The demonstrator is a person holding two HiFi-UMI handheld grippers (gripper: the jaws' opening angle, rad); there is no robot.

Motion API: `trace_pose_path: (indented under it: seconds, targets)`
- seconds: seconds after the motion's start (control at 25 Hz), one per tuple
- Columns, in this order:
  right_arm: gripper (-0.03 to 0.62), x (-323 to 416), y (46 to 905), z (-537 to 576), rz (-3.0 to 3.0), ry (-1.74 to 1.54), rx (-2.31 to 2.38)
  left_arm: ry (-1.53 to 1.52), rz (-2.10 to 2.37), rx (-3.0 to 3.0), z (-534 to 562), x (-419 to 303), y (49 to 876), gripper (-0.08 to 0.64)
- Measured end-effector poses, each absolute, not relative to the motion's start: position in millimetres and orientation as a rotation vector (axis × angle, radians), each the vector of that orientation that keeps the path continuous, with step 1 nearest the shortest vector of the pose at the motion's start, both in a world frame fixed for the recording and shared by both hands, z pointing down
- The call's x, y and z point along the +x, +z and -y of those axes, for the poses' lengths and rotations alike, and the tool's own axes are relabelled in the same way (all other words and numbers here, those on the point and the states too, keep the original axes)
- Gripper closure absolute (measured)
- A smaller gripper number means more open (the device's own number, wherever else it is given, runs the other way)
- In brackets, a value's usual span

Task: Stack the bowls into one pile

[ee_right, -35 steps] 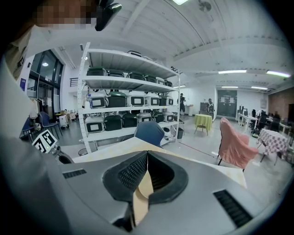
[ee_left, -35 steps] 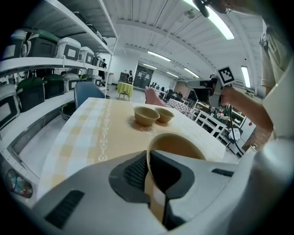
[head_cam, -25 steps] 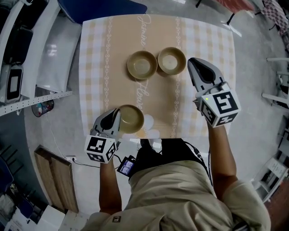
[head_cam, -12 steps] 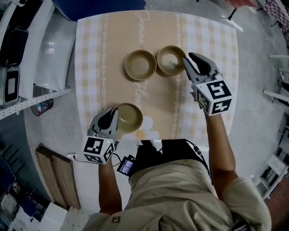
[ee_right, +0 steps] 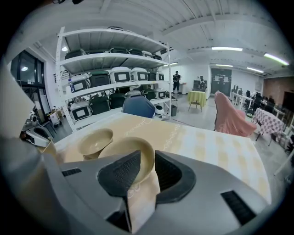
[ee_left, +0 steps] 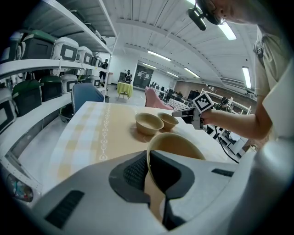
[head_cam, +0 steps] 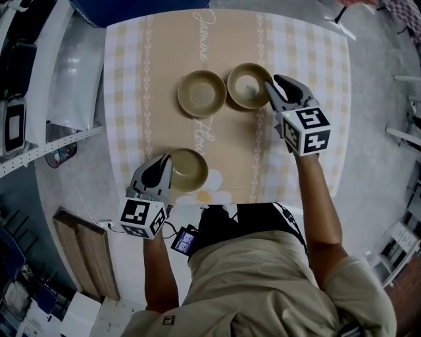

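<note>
Three tan bowls sit on the checked tablecloth (head_cam: 302, 59). My left gripper (head_cam: 162, 175) is shut on the rim of the near bowl (head_cam: 186, 170), which stays on the table; the left gripper view shows that rim (ee_left: 177, 144) pinched between the pads. Two more bowls stand side by side farther off, the left one (head_cam: 202, 93) and the right one (head_cam: 248, 85). My right gripper (head_cam: 270, 89) is at the right bowl's near rim. Its jaws have just been opening and now straddle that rim (ee_right: 133, 153) with a gap at the outer pad.
Shelving with boxed appliances (head_cam: 20, 125) runs along the left of the table. A blue chair (head_cam: 131, 6) stands at the far edge. A wooden board (head_cam: 85, 257) lies on the floor at lower left. Other tables and chairs (ee_right: 229, 117) fill the room beyond.
My right gripper has come down and moved left to the right bowl, and its jaws went from shut to open around the rim. The left gripper and its bowl have stayed put.
</note>
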State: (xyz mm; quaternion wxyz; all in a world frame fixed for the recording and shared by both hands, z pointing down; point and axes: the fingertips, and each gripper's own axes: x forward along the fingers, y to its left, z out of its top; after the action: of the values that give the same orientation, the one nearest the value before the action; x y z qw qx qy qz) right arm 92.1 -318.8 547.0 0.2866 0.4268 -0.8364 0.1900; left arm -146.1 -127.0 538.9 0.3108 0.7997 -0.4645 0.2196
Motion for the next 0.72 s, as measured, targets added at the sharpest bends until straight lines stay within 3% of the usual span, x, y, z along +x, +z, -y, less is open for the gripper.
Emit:
trace_pose_path:
  seconds: [0.48, 0.72]
  targets:
    - [0.497, 94, 574, 324, 2.186, 0.580, 1.144, 0.582, 1.223, 2.096, 126, -150, 545, 0.541]
    - [0.559, 98, 579, 326, 2.182, 0.711, 1.181, 0.586, 1.221, 2.092, 126, -151, 545, 0.541]
